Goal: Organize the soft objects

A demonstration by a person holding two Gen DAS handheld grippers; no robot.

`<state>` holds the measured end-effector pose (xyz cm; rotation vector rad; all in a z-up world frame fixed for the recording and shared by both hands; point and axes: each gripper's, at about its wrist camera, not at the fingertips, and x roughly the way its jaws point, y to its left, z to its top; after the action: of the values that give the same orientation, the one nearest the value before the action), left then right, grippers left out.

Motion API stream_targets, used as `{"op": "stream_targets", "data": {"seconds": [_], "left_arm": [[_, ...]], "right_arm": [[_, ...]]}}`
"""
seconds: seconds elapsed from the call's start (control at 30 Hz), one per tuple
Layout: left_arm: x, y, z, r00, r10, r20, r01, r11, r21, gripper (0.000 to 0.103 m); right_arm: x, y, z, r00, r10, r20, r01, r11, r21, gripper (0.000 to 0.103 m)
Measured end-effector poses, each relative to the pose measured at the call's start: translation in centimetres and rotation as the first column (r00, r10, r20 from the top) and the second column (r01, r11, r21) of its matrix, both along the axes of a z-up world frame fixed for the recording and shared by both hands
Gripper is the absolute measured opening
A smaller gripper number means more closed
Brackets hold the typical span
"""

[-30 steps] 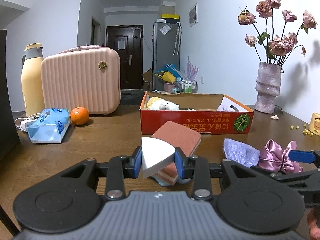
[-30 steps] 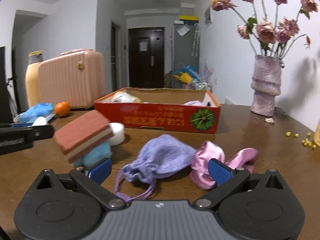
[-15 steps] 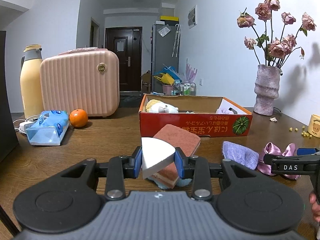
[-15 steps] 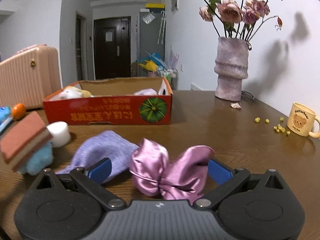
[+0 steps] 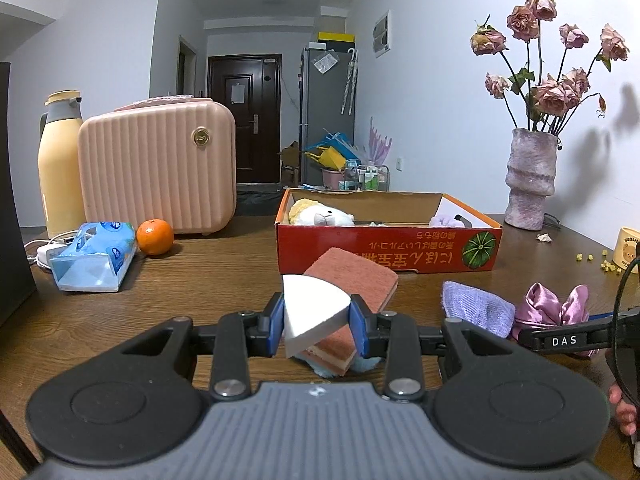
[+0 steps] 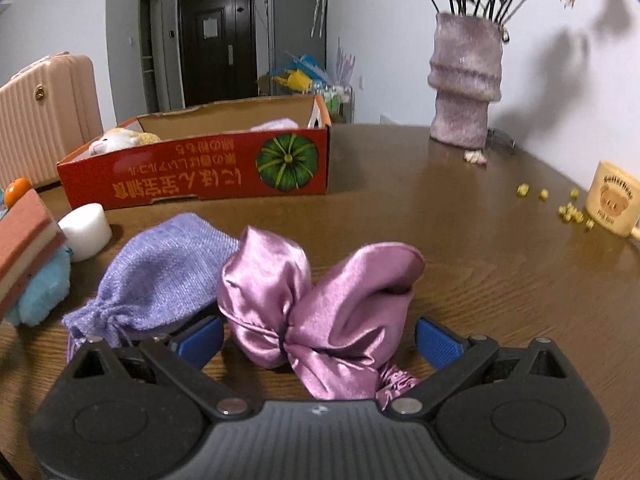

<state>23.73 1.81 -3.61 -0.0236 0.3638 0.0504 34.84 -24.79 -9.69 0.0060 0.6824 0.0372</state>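
Observation:
My left gripper [image 5: 317, 326] is shut on a white wedge sponge [image 5: 310, 314] and holds it low over the table. Behind it a brown-topped scrub sponge [image 5: 352, 280] leans on a blue plush [image 5: 364, 364]. My right gripper [image 6: 320, 338] is open, its blue pads on either side of a pink satin bow [image 6: 316, 300] that lies on the table. A lilac knit pouch [image 6: 160, 276] lies just left of the bow. The red cardboard box [image 5: 384, 252] behind holds a cream plush toy [image 5: 320, 214]; the box also shows in the right wrist view [image 6: 192, 180].
On the left stand a pink case [image 5: 156, 168], a yellow flask [image 5: 60, 168], a tissue pack [image 5: 94, 256] and an orange [image 5: 155, 237]. A vase of dried roses [image 5: 530, 184] and a yellow mug [image 6: 612, 204] with scattered crumbs are on the right.
My right gripper has swung right and closed in, from the lilac pouch to straddling the pink bow. My left gripper has stayed put with the white sponge.

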Motion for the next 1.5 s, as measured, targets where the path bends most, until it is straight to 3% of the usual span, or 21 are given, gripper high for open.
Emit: {"op": "stream_targets", "data": {"seconds": [0.23, 0.4, 0.53, 0.67, 0.8, 1.13, 1.5], "left_arm": [[0.0, 0.0, 0.0, 1.000, 0.000, 0.000, 0.000, 1.000, 0.000, 0.034], [-0.1, 0.0, -0.1, 1.000, -0.002, 0.001, 0.002, 1.000, 0.000, 0.034], [-0.1, 0.0, -0.1, 1.000, -0.002, 0.000, 0.002, 1.000, 0.000, 0.034], [-0.2, -0.1, 0.0, 1.000, -0.005, 0.003, 0.005, 1.000, -0.001, 0.034], [-0.3, -0.2, -0.1, 1.000, -0.008, 0.005, 0.008, 1.000, -0.001, 0.034], [-0.4, -0.1, 0.0, 1.000, -0.010, 0.006, 0.010, 1.000, -0.002, 0.034], [-0.5, -0.3, 0.1, 1.000, -0.013, 0.010, 0.013, 1.000, 0.001, 0.034]], "right_arm": [[0.1, 0.1, -0.1, 1.000, -0.006, -0.007, 0.006, 1.000, 0.001, 0.096], [-0.1, 0.1, 0.1, 1.000, 0.004, 0.008, -0.004, 1.000, 0.003, 0.081], [-0.3, 0.1, 0.2, 1.000, 0.008, 0.013, -0.008, 1.000, 0.002, 0.076], [-0.6, 0.2, 0.3, 0.999, 0.027, 0.025, -0.027, 1.000, 0.003, 0.059], [-0.9, 0.3, 0.4, 0.999, 0.038, 0.033, -0.038, 0.999, 0.004, 0.053], [-2.6, 0.3, 1.5, 0.990, 0.038, 0.138, -0.041, 0.999, 0.022, 0.048], [-5.6, 0.5, 3.5, 0.945, 0.074, 0.319, -0.097, 0.994, 0.057, 0.048]]}}
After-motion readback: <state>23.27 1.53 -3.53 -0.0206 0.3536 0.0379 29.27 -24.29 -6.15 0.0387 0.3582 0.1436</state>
